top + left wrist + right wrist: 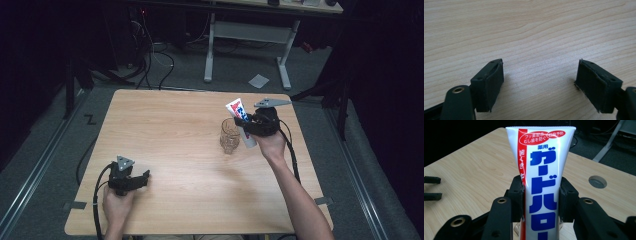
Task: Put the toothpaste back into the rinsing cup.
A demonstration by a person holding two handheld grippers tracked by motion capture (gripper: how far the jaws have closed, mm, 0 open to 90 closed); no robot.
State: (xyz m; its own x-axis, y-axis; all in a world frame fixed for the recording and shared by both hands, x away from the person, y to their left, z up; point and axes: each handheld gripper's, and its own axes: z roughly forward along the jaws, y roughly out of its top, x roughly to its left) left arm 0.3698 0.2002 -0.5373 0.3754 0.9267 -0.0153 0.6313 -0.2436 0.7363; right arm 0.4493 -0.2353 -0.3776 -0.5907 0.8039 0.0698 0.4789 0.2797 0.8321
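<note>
One pale wooden table (175,130), dark room, right gripper (540,195) jaws clamped on toothpaste tube (541,170), left gripper (539,80) jaws apart.

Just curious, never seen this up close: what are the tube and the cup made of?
The toothpaste tube looks like glossy printed plastic: it shines and dents between the fingers. The cup looks like clear glass or hard plastic; the table shows through it.

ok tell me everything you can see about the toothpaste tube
The toothpaste tube is white soft-looking plastic with a red stripe and blue Japanese lettering. The right tongs clamp its sides at mid-body. It is held off the table, crimped flat end up and tilted, its lower end beside the clear glass.
</note>
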